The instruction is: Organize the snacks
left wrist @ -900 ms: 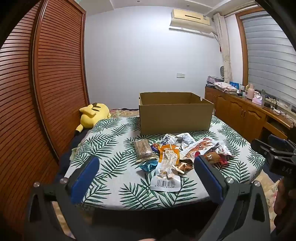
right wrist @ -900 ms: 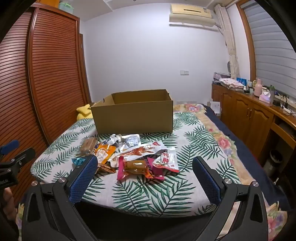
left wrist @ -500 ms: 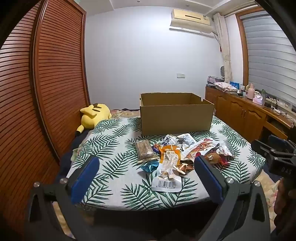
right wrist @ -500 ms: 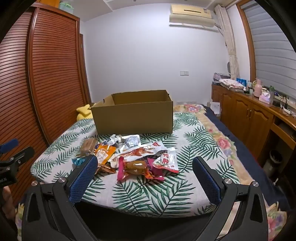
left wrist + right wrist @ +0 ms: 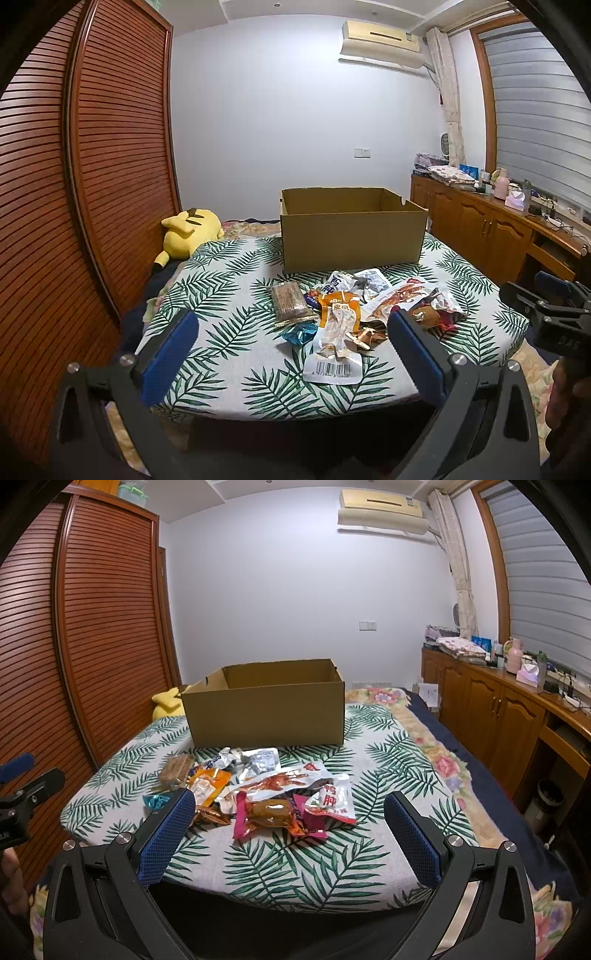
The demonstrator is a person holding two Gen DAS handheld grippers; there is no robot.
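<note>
A pile of snack packets [image 5: 354, 314] lies on the palm-leaf cloth, in front of an open, empty cardboard box [image 5: 351, 232]. The pile holds a brown bar packet [image 5: 290, 304], an orange-white pouch [image 5: 338, 332] and a blue wrapper [image 5: 299, 335]. In the right wrist view the pile [image 5: 266, 794] has a pink-edged packet [image 5: 267, 814] nearest, with the box [image 5: 266, 709] behind. My left gripper [image 5: 291, 354] is open and empty, short of the pile. My right gripper [image 5: 288, 834] is open and empty, also short of it.
The snacks lie on a bed or table under the leaf cloth [image 5: 229, 295]. A yellow plush toy [image 5: 188, 232] lies at the back left. A slatted wooden wardrobe [image 5: 92, 184] stands on the left, wooden cabinets [image 5: 498, 716] on the right.
Both grippers have crept slightly toward the pile; the snacks and box have not moved. Both stay open.
</note>
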